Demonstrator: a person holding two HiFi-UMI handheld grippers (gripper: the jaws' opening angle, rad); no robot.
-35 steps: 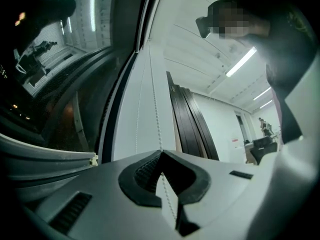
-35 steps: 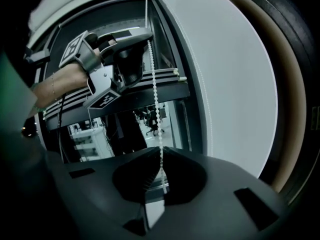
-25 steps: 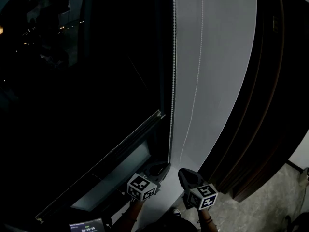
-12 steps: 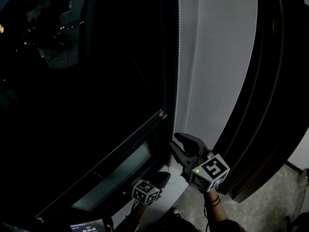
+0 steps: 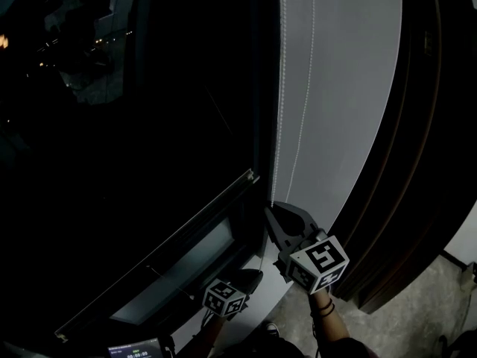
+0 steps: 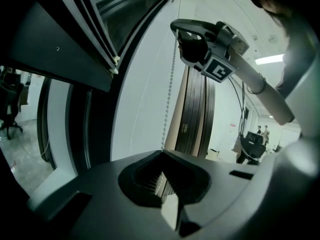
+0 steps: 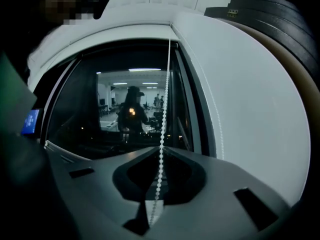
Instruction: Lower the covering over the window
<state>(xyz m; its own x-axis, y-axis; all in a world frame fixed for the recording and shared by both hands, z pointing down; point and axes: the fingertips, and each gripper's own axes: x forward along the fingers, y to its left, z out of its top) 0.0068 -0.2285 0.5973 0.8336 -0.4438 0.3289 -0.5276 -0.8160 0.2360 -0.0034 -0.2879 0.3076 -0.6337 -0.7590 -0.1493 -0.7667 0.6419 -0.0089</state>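
At the far left the window glass (image 5: 134,140) is dark, and a pale bar (image 5: 216,203) crosses it on a slant. I judge this to be the bottom bar of the covering, so the covering is, I think, only partly down, though I cannot be sure. Low in the head view my left gripper (image 5: 252,276) is clenched, and its own view shows the bead chain (image 5: 277,125) running down into its closed tips, so it seems to hold the chain. Higher on the chain my right gripper (image 5: 273,210) has just been closing its jaws, and its view shows the beads passing between them, so it grasps the chain. To do this step well, I want to loosen the left one only when the upper grip is firm, then draw straight down along the chain, not sideways, so that the beads do not slip. The second strand (image 5: 304,88) lies against the white wall (image 5: 343,110), and I must not catch it too
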